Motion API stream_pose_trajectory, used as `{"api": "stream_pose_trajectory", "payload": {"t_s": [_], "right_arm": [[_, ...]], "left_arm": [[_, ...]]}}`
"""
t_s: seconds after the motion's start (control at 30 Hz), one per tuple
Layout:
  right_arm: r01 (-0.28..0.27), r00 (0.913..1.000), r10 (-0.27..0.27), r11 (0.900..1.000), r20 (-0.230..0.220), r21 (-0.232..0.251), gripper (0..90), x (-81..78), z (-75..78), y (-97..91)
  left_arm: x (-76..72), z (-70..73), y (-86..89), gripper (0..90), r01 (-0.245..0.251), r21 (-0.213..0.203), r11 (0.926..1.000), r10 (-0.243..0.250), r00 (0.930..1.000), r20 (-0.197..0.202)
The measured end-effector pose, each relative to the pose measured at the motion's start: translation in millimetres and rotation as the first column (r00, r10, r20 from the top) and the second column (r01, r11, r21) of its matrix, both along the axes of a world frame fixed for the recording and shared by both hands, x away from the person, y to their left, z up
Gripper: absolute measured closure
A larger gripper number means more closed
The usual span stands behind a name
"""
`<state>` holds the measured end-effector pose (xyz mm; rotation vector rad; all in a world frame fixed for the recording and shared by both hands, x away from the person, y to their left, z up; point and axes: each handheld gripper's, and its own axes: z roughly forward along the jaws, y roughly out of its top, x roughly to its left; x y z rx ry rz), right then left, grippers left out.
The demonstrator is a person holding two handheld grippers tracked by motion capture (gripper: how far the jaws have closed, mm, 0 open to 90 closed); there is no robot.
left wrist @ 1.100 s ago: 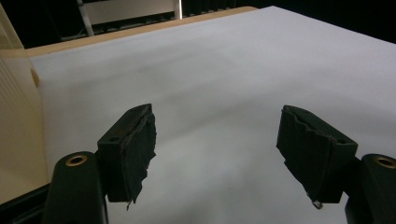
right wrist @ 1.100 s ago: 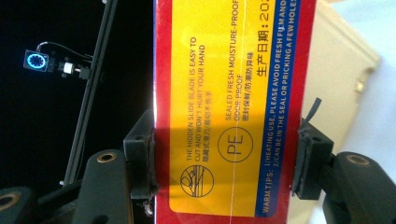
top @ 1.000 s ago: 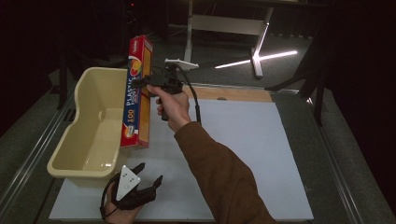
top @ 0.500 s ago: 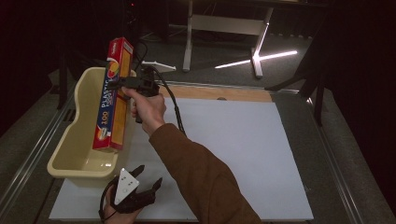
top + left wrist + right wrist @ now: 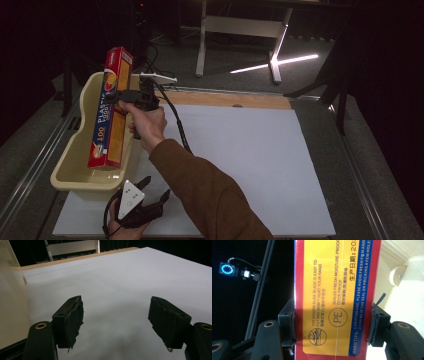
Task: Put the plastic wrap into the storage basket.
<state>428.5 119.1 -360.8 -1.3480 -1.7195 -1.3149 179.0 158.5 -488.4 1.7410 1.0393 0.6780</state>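
Fingers of right gripper (image 5: 116,96) tight on plastic-wrap box (image 5: 110,107) over tub (image 5: 75,165) (left gripper (image 5: 156,188) fingers apart, nothing between).

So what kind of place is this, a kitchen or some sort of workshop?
Probably a lab or recording room, not a kitchen: a bare white table in a dark room, hand-held grippers trailing cables, like the right gripper holding a plastic wrap box over a cream bin.

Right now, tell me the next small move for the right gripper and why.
Probably lower the plastic wrap box a little further into the beige tub. The right gripper is clamped on the box, which stands nearly upright with its lower end already inside the tub; letting go from here would likely tip it.
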Motion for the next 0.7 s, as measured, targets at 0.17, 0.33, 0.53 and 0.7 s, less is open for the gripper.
{"api": "stream_pose_trajectory", "payload": {"t_s": [0.17, 0.33, 0.53, 0.7], "right_arm": [[0.001, 0.9999, -0.001, 1.0000, -0.010, 0.001, 39.3, -2.6, -6.2, 6.3], [0.010, 0.9999, -0.010, 0.9999, 0.006, -0.009, 39.3, -4.6, -11.3, 10.8], [0.011, 0.9999, -0.011, 0.9996, 0.008, -0.025, 39.3, -6.0, -16.9, 12.6], [0.008, 0.9999, -0.009, 0.9993, -0.010, -0.036, 39.2, -8.3, -24.8, 14.8]], "left_arm": [[-0.2, -0.6, -1.9, 28.1, 0.012, 0.006, 0.9999, -0.012, 0.9999, 0.001], [0.9, -1.3, -2.3, 28.1, 0.018, 0.007, 0.9998, -0.018, 0.9998, -0.005], [1.1, -1.7, -1.9, 28.0, 0.014, -0.001, 0.9999, -0.015, 0.9999, -0.007], [1.6, -1.9, -1.6, 28.0, 0.013, 0.002, 0.9999, -0.013, 0.9998, -0.012]]}}
